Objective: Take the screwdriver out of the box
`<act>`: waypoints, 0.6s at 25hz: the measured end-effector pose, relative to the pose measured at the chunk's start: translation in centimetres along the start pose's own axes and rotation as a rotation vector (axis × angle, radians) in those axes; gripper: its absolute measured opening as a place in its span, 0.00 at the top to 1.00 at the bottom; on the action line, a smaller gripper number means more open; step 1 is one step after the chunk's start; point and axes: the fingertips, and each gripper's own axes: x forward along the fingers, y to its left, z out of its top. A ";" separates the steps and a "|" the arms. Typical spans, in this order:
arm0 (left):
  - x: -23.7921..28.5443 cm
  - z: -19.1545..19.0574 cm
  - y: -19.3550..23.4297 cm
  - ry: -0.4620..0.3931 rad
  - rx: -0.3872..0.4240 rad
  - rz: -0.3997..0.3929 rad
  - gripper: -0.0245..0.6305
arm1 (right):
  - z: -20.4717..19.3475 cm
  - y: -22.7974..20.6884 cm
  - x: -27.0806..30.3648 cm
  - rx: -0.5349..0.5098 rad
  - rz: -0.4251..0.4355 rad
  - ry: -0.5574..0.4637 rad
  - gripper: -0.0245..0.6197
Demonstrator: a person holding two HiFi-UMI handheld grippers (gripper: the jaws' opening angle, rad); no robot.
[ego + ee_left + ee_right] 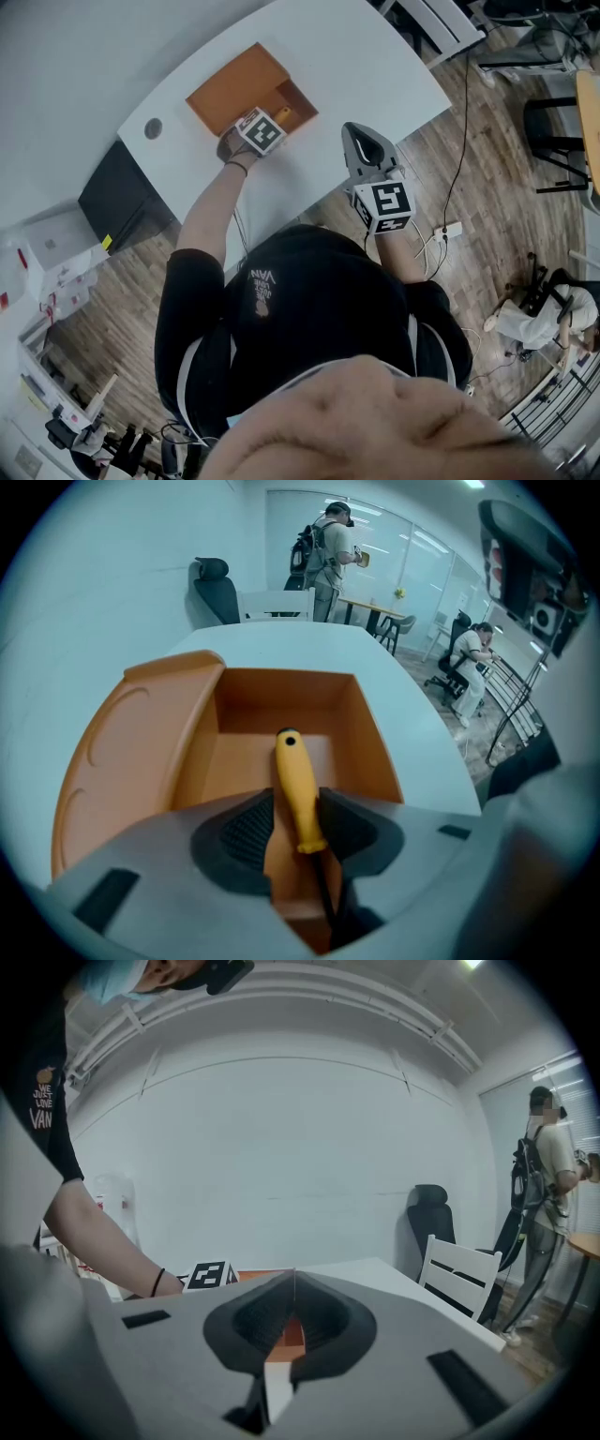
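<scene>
- Left gripper (298,803) has its jaws clamped on the screwdriver (292,766), handle pointing into the box (281,691).
- Best move: lift straight up, clear of the box walls.
- Right gripper (293,1283), jaws pressed together and empty, waits beside the box.

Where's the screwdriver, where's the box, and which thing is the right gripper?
screwdriver (299,794): left gripper view, on its yellow handle.
box (281,700): left gripper view, on its orange back wall.
right gripper (294,1277): right gripper view, where its two jaw tips meet.
</scene>
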 end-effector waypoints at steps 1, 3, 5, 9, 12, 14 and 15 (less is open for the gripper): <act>0.3 -0.3 -0.2 0.008 -0.002 -0.005 0.74 | 0.0 0.1 0.0 0.000 0.001 0.000 0.94; 0.7 -0.7 -0.5 0.019 -0.009 -0.015 0.74 | 0.0 0.1 0.1 0.001 0.001 0.000 0.94; 0.7 -0.7 -0.5 0.025 -0.004 -0.008 0.74 | 0.0 0.1 0.1 0.001 0.001 -0.001 0.94; 0.7 -0.6 -0.6 0.032 0.007 0.003 0.74 | 0.1 0.1 0.0 0.001 0.002 -0.004 0.94; 0.7 -0.6 -0.7 0.028 0.013 0.010 0.76 | 0.1 0.1 -0.1 0.000 0.000 -0.003 0.94; 0.6 -0.7 -0.8 0.027 0.010 0.015 0.77 | 0.1 0.1 -0.2 0.000 -0.003 -0.004 0.94; 0.6 -0.6 -0.8 0.024 0.010 0.019 0.78 | 0.1 0.1 -0.3 0.000 -0.004 -0.004 0.94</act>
